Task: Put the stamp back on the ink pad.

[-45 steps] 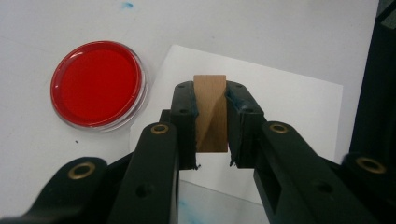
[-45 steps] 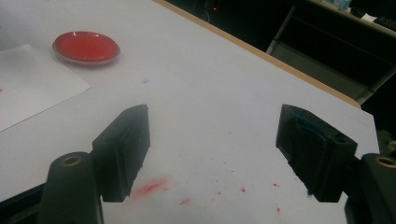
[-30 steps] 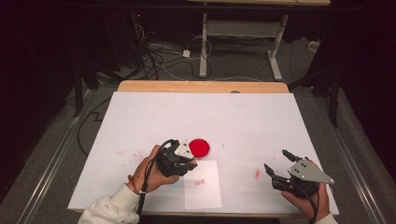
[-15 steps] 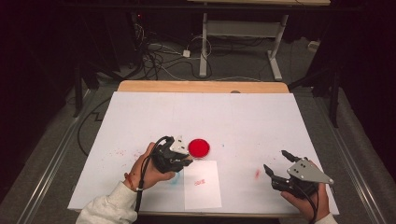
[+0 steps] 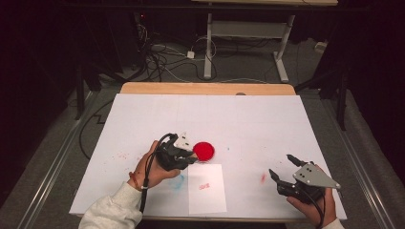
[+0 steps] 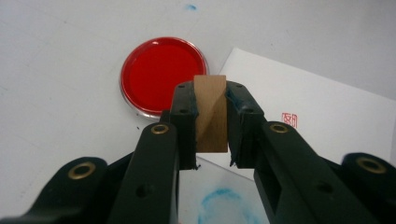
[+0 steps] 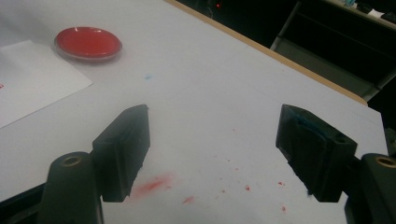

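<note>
A round red ink pad [image 5: 204, 150] [image 6: 163, 75] [image 7: 88, 43] lies near the middle of the white table cover. Just below it is a white sheet of paper [image 5: 206, 188] [image 6: 322, 112] [image 7: 32, 84] bearing a small red stamp mark [image 5: 205, 186] [image 6: 289, 120]. My left gripper [image 5: 184, 151] [image 6: 211, 116] is shut on a small wooden stamp block [image 6: 210, 114], held upright just left of the ink pad and above the paper's top left corner. My right gripper [image 5: 282, 167] [image 7: 212, 149] is open and holds nothing, low over the table at the front right.
Blue ink smears [image 6: 219, 205] and red smudges [image 7: 152, 184] mark the table cover [image 5: 248, 119]. The wooden far edge [image 5: 205, 88] borders a dark floor with cables and a desk frame [image 5: 248, 43]. A person's hands hold both grippers.
The left gripper with the stamp block has shifted slightly left and toward the person, near the ink pad. The right gripper has stayed in place.
</note>
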A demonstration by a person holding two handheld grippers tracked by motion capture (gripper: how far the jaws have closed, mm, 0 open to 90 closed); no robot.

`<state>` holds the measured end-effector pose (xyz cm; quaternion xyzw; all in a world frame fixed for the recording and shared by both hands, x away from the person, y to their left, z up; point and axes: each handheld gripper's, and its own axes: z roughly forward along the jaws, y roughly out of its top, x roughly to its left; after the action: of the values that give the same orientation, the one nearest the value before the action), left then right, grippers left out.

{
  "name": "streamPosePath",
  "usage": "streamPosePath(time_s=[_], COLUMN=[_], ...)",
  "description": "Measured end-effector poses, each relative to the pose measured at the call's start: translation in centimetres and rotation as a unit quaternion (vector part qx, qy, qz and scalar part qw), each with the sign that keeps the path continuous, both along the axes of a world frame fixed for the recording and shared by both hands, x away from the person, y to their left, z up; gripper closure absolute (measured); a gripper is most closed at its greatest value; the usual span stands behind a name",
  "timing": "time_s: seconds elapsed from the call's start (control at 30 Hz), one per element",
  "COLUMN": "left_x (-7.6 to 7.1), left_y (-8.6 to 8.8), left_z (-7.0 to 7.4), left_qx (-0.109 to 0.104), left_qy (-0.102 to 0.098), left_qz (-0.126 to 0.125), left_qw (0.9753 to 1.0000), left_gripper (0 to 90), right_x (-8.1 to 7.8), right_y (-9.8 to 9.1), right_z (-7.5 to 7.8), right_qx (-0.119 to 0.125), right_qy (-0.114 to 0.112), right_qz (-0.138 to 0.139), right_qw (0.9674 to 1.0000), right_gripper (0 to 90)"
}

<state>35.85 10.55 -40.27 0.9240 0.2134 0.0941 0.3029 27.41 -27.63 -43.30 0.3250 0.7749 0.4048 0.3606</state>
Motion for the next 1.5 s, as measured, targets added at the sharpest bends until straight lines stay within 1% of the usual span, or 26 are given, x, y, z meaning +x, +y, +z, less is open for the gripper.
streamPosePath(time_s=[0.1, 0.17, 0.23, 0.27, 0.43, 0.6, 0.7, 0.77, 0.83, 0.87, 0.9, 1.03, 1.13, 1.47, 1.5], left_x=[0.5, 1.0, 1.4, 1.6, 2.5, 3.4, 3.9, 4.3, 4.7, 4.9, 5.1, 5.7, 6.1, 7.3, 7.3], left_y=[-0.3, -0.6, -0.9, -1.0, -1.8, -2.7, -3.2, -3.6, -3.9, -4.0, -4.1, -4.4, -4.6, -4.8, -4.8], left_z=[0.2, 0.4, 0.5, 0.5, 0.6, 0.5, 0.4, 0.2, -0.1, -0.4, -0.5, -1.3, -1.7, -3.2, -3.2], left_qx=[0.003, 0.007, 0.005, 0.006, 0.008, 0.020, 0.023, 0.027, 0.037, 0.040, 0.046, 0.055, 0.065, 0.073, 0.070], left_qy=[-0.001, -0.005, -0.001, -0.002, 0.003, 0.007, 0.010, 0.014, 0.019, 0.021, 0.024, 0.038, 0.044, 0.063, 0.065], left_qz=[-0.002, 0.001, -0.003, -0.002, -0.004, -0.014, -0.015, -0.011, -0.015, -0.010, -0.012, -0.008, -0.009, 0.003, 0.004], left_qw=[1.0000, 1.0000, 1.0000, 1.0000, 1.0000, 0.9997, 0.9996, 0.9995, 0.9990, 0.9989, 0.9986, 0.9977, 0.9969, 0.9953, 0.9954], left_gripper=[73.9, 73.9, 73.9, 73.9, 73.8, 73.8, 73.8, 73.8, 73.8, 73.8, 73.8, 73.8, 73.8, 73.8, 73.8], right_x=[0.0, -0.1, 0.0, 0.0, 0.0, 0.0, 0.0, 0.0, 0.0, 0.0, 0.0, -0.1, -0.1, 0.0, 0.0], right_y=[0.0, 0.1, 0.1, 0.2, 0.2, 0.1, 0.2, 0.3, 0.4, 0.5, 0.5, 0.5, 0.5, 0.5, 0.5], right_z=[0.1, 0.2, 0.1, 0.1, 0.0, 0.0, 0.0, 0.0, 0.0, 0.0, 0.0, 0.0, 0.0, -0.1, -0.1], right_qx=[0.003, 0.004, 0.004, 0.003, 0.001, 0.003, 0.001, -0.001, 0.000, -0.002, -0.003, -0.001, 0.000, 0.000, 0.000], right_qy=[-0.002, -0.004, -0.004, -0.003, -0.001, -0.001, -0.001, 0.001, 0.002, 0.001, 0.001, 0.001, 0.002, 0.003, 0.003], right_qz=[-0.002, -0.005, -0.004, -0.003, -0.001, -0.001, 0.000, 0.001, 0.002, 0.004, 0.005, 0.005, 0.007, 0.004, 0.005], right_qw=[1.0000, 1.0000, 1.0000, 1.0000, 1.0000, 1.0000, 1.0000, 1.0000, 1.0000, 1.0000, 1.0000, 1.0000, 1.0000, 1.0000, 1.0000], right_gripper=[26.4, 26.4, 26.5, 26.5, 26.5, 26.5, 26.5, 26.5, 26.6, 26.6, 26.6, 26.6, 26.2, 25.9, 25.9])
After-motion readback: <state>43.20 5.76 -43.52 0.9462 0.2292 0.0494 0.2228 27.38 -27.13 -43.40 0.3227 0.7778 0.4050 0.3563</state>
